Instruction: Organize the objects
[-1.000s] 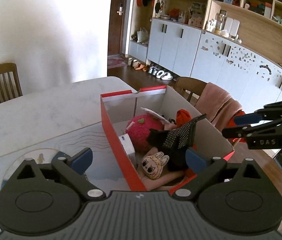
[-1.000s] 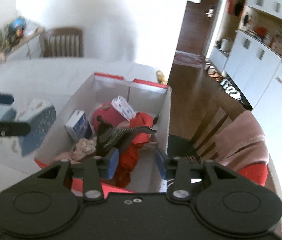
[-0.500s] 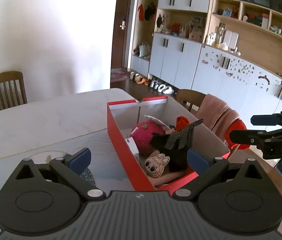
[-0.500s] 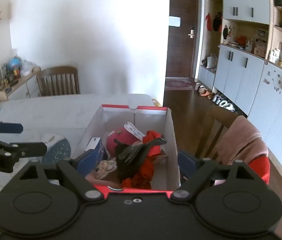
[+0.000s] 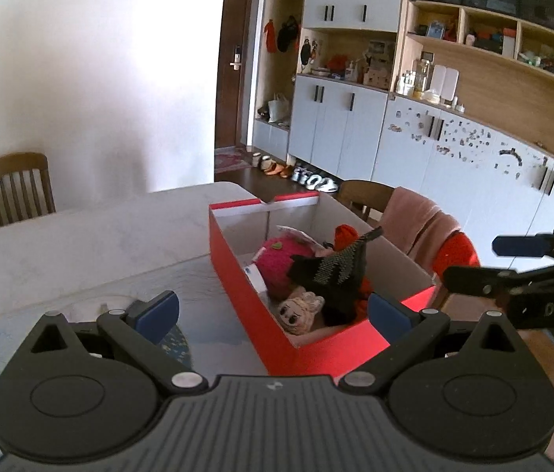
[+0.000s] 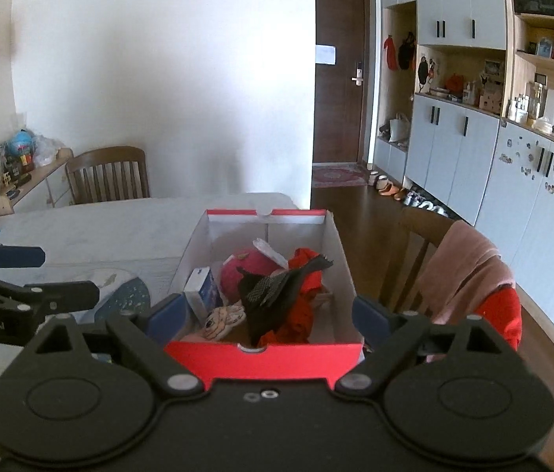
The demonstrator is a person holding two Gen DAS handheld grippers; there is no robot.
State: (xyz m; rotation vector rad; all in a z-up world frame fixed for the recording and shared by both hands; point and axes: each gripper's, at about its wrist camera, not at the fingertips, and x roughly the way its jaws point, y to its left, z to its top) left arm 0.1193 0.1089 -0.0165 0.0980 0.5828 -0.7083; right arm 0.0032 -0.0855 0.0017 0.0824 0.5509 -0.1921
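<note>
A red cardboard box stands on the white table. Inside lie a pink plush ball, a black dotted glove, red cloth, a small doll and a blue-white carton. My left gripper is open and empty, near the box's front left. My right gripper is open and empty, just before the box's near end. Each gripper shows in the other's view.
A blue round mat lies on the table left of the box. A chair with a pink towel stands right of the table. Another chair stands at the far side. Cabinets line the right wall.
Both grippers have pulled back and up from the box. My right gripper has opened wide. The box's contents have not moved.
</note>
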